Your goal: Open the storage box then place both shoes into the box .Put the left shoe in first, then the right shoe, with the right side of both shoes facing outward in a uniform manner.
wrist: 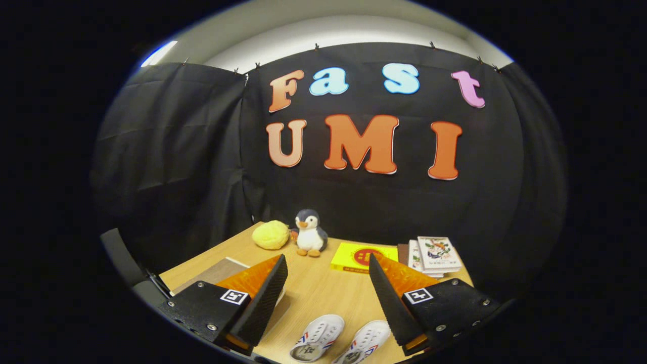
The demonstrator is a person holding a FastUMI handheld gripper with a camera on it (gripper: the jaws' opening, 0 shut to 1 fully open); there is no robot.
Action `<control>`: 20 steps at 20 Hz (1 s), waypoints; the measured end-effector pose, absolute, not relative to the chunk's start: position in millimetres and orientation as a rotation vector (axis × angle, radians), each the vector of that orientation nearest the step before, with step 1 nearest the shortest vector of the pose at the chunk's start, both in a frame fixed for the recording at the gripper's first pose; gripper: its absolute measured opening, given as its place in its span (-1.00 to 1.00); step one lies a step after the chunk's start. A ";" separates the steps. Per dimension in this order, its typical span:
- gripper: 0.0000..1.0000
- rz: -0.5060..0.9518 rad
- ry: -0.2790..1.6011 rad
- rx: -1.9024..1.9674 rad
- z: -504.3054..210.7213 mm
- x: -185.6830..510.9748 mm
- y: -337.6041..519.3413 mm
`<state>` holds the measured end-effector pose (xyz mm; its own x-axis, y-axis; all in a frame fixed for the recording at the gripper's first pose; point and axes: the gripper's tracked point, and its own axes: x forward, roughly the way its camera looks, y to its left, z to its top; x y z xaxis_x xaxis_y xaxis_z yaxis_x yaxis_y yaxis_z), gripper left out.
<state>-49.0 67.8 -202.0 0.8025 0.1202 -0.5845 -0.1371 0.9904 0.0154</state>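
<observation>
Gripper view looks over a light wooden surface [318, 293] toward the black cloth wall. Two small white shoes [339, 341] lie side by side at the near edge, toes pointing away, with perforated uppers and red and blue stripes on their sides; they sit low between the fingers of the hand-held gripper [328, 293], which are spread wide and hold nothing. At the far edge stand a yellow plush ball [271, 234] and a penguin plush [309, 233], close together. Right of them lie a yellow book [361, 257] and a stack of books [433, 257]; their cover writing is too small to read.
</observation>
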 end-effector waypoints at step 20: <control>0.92 0.388 1.155 0.380 -358.5 -140.5 174.9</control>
